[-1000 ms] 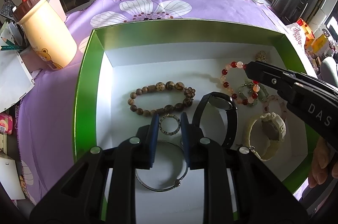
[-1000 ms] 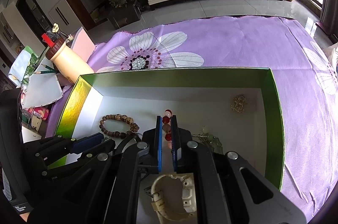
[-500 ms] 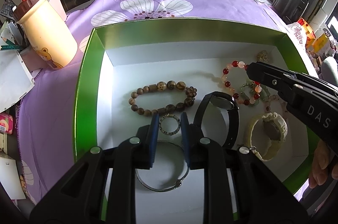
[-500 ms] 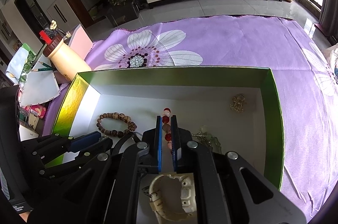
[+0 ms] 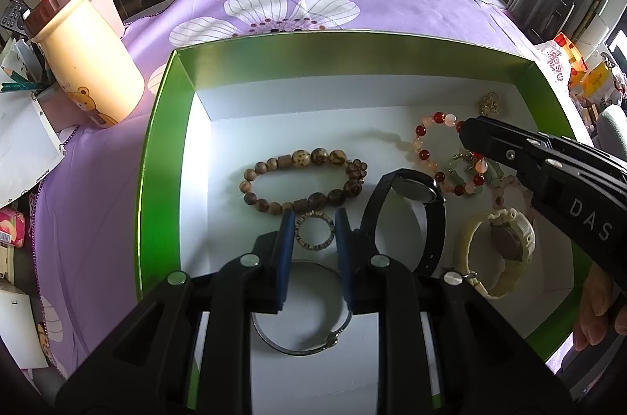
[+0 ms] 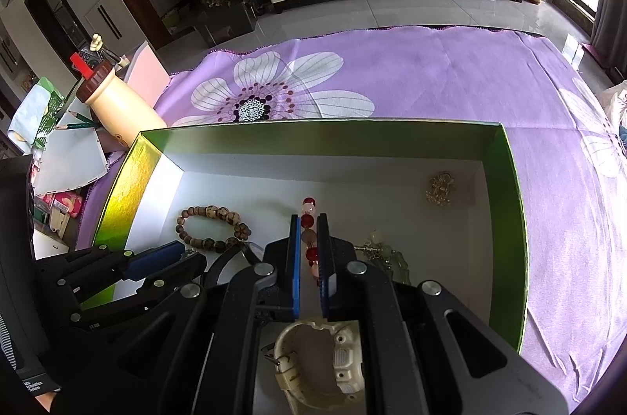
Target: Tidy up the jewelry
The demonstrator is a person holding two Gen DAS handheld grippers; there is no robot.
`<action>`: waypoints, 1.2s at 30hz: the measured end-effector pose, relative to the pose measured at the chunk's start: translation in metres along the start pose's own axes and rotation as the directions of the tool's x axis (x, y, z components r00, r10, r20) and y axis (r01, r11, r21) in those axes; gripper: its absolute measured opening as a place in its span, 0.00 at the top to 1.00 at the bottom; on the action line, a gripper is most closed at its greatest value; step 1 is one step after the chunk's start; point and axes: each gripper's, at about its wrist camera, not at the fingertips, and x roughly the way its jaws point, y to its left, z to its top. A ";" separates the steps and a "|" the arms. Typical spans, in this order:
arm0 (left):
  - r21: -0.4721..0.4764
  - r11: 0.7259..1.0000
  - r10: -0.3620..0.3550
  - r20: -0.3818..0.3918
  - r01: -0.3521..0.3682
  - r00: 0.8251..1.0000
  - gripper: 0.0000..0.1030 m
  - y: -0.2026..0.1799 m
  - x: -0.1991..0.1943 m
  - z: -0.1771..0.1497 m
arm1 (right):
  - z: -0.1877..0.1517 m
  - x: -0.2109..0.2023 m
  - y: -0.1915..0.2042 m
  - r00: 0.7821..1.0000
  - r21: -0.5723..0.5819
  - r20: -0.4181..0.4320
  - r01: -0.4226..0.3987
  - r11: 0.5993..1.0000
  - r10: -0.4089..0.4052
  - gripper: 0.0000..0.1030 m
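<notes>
Several bracelets (image 5: 305,182), two watches (image 5: 409,215) inside green box (image 5: 158,180).

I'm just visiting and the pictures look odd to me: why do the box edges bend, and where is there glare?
Left wrist view: the fisheye lens bows the green box walls, and daylight washes out its left inner wall. Right wrist view: the same curving, a yellowish sheen on the box's left wall, blown-out window at far right; dark corners in both.

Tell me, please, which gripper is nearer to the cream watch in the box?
The right gripper: the cream watch lies just beneath its body. The left gripper straddles a small ring, with the black watch in between.
</notes>
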 end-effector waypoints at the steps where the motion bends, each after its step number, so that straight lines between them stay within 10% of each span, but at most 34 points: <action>1: 0.001 1.000 0.000 -0.001 0.000 1.000 0.80 0.000 0.001 0.000 | 0.000 0.000 0.000 1.000 -0.001 0.000 0.000 1.000 0.000 0.93; 36: -0.005 1.000 0.008 -0.007 -0.008 1.000 0.80 0.001 0.002 0.001 | -0.002 0.001 -0.001 1.000 -0.003 -0.003 0.003 1.000 -0.003 0.93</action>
